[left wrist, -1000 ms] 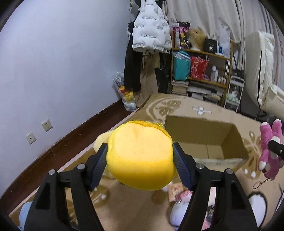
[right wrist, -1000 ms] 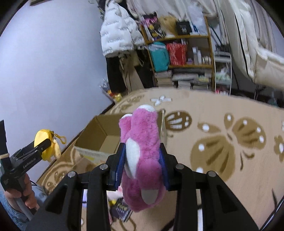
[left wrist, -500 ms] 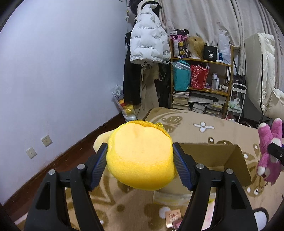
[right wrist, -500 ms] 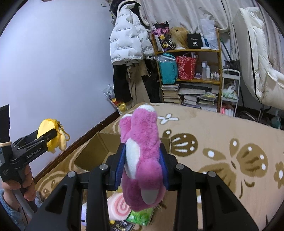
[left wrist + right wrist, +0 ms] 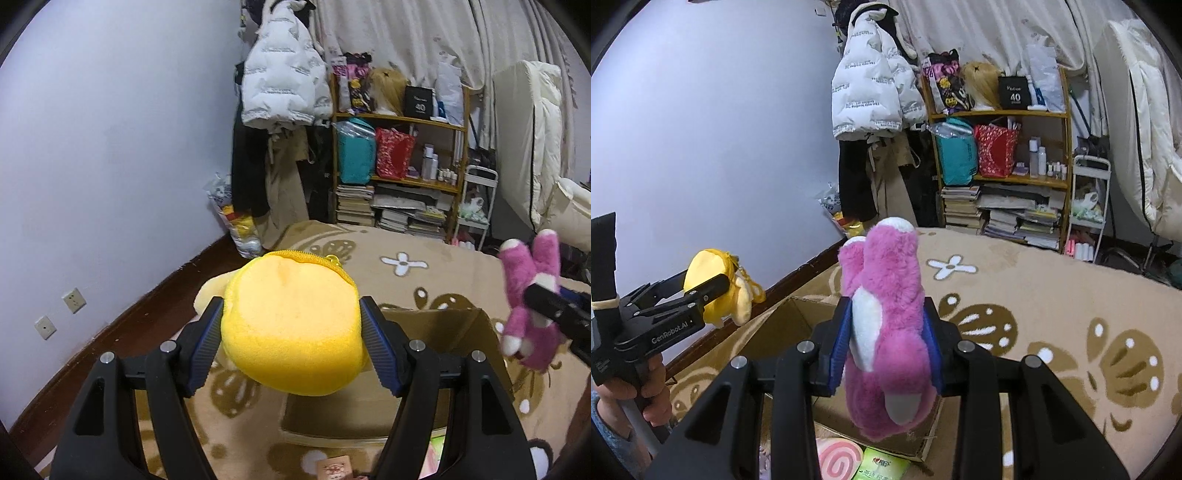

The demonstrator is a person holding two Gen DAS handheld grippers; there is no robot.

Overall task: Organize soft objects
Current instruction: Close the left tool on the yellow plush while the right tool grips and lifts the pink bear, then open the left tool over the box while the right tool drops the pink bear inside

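Only the right wrist view shows the person's hand (image 5: 653, 384) under the left hand-held gripper (image 5: 701, 295) pinching the yellow plush (image 5: 705, 273).

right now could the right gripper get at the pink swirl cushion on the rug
Probably not yet. The right gripper is shut on the pink plush, so nothing else fits between its fingers. The pink swirl cushion lies uncovered beside the cardboard box.

Both tools are showing matte black plastic frames with triangular cut-outs and round silver screw heads. The left gripper (image 5: 291, 347) and the right gripper (image 5: 886, 350) are wearing ribbed blue finger pads (image 5: 207, 347). White "GenRobot.AI" lettering is appearing on the left body, with a grey handle beneath. The left hand (image 5: 652, 387) is showing bare skin.
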